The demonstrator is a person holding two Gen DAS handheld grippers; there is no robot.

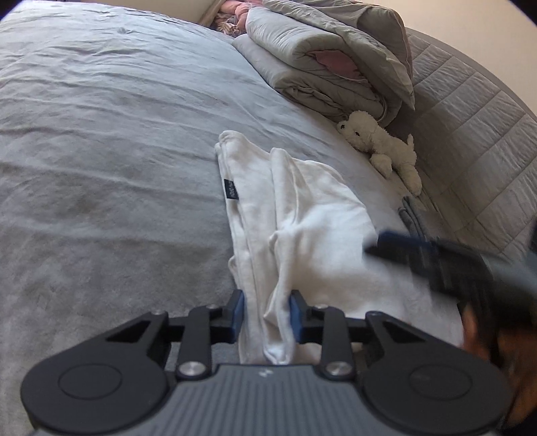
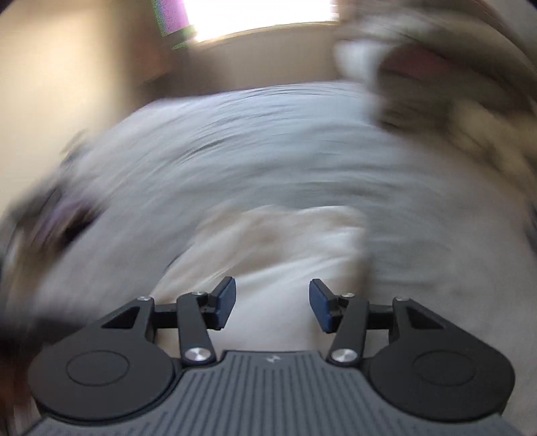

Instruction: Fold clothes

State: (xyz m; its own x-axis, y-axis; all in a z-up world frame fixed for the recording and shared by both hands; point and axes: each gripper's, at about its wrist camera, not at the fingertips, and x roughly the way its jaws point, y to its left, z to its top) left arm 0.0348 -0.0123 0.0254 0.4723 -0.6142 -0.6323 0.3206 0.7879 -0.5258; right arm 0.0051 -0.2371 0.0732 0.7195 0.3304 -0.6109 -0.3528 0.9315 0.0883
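A white garment (image 1: 295, 214) lies bunched in long folds on the grey bed (image 1: 100, 151); a small dark label (image 1: 231, 190) shows on its left fold. My left gripper (image 1: 267, 315) is shut on a bunched end of the white garment at its near edge. In the left wrist view my right gripper (image 1: 416, 251) shows as a dark blur over the garment's right side. The right wrist view is heavily motion-blurred: my right gripper (image 2: 272, 303) is open and empty above the white garment (image 2: 268, 241).
A white plush toy (image 1: 382, 147) lies by the quilted headboard (image 1: 476, 134). A stack of folded grey bedding (image 1: 332, 57) sits at the back. A small folded grey cloth (image 1: 412, 214) lies right of the garment. A bright window (image 2: 261, 16) shows beyond the bed.
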